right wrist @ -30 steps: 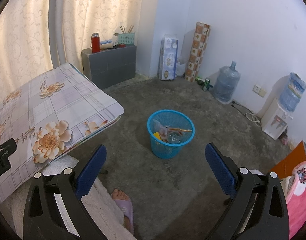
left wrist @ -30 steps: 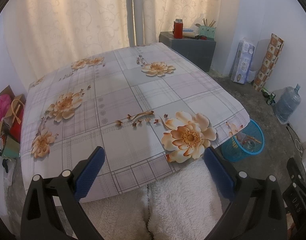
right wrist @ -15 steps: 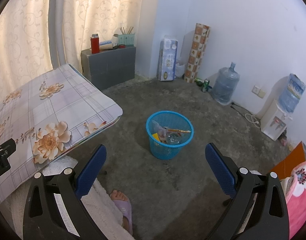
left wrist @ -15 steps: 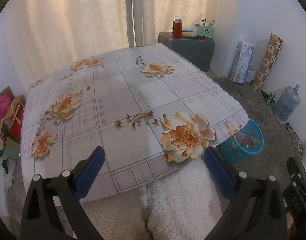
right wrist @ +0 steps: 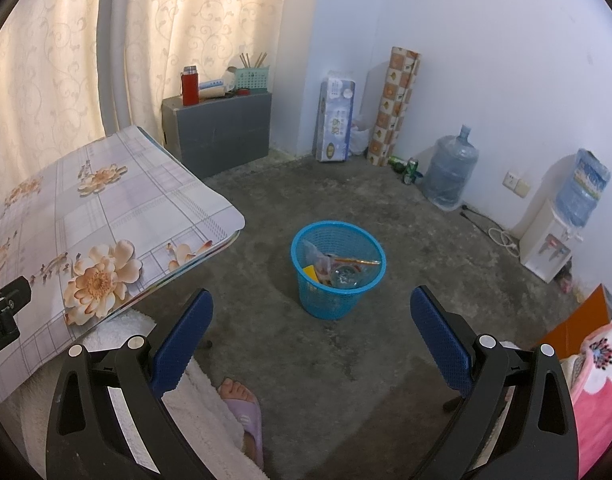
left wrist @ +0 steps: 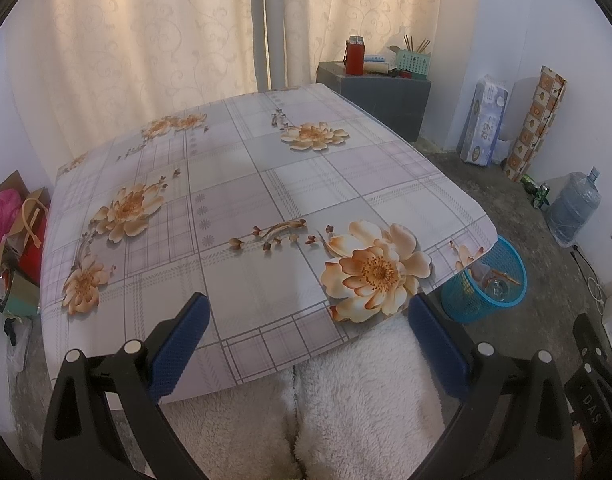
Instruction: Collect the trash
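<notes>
While fingers (right wrist: 441,340) gape, both grippers hover empty

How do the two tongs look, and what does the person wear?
Both the left tongs and the right tongs have black frames with triangular cut-outs, silver round bolts, and blue textured pads. The left tongs' body shows white lettering in the right view. The person wears white fluffy clothing and a lilac slipper.

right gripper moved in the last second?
Barely. The blue basket sits slightly left and higher against the right gripper, so it drifted a touch right and back.
</notes>
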`<act>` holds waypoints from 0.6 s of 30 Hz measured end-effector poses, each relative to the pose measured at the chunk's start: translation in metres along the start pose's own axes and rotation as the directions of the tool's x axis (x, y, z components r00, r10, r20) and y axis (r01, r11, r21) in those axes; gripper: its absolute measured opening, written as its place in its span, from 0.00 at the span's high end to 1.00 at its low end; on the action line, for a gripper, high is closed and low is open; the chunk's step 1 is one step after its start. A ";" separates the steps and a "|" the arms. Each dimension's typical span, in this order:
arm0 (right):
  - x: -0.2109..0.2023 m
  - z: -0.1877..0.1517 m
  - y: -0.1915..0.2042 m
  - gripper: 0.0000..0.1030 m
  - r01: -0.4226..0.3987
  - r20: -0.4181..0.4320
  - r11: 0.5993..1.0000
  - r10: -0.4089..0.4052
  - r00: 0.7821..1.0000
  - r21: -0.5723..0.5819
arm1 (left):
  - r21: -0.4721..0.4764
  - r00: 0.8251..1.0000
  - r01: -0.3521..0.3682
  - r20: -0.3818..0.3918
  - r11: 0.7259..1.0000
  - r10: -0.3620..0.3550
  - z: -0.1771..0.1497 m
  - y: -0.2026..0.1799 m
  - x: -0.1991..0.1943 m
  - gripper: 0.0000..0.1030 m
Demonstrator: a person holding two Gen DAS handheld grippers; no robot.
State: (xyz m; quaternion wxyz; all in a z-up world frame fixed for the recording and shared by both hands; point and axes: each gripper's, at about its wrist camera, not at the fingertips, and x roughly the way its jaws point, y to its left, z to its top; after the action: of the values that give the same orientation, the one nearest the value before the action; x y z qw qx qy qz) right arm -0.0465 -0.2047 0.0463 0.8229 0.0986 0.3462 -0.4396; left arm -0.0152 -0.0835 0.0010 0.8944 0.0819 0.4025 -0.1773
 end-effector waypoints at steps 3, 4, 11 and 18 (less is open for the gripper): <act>0.000 0.000 0.001 0.08 -0.001 -0.001 1.000 0.001 1.000 0.001 | 0.001 1.000 0.000 0.001 1.000 0.000 0.001 0.000 0.001 0.05; 0.001 0.000 0.001 0.08 -0.002 0.000 1.000 0.002 1.000 0.000 | 0.001 1.000 0.000 0.001 1.000 0.000 0.001 0.001 0.001 0.05; 0.001 0.000 0.000 0.08 -0.002 0.001 1.000 0.002 1.000 0.000 | 0.003 1.000 -0.001 -0.004 1.000 0.001 -0.001 -0.001 -0.001 0.06; 0.000 0.000 -0.002 0.08 -0.002 -0.004 1.000 0.002 1.000 -0.002 | 0.003 1.000 0.002 -0.006 1.000 -0.002 0.001 -0.001 0.000 0.05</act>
State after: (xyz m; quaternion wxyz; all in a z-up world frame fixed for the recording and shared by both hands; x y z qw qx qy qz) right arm -0.0481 -0.2060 0.0462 0.8226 0.0990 0.3482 -0.4384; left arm -0.0148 -0.0843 0.0017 0.8929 0.0835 0.4048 -0.1784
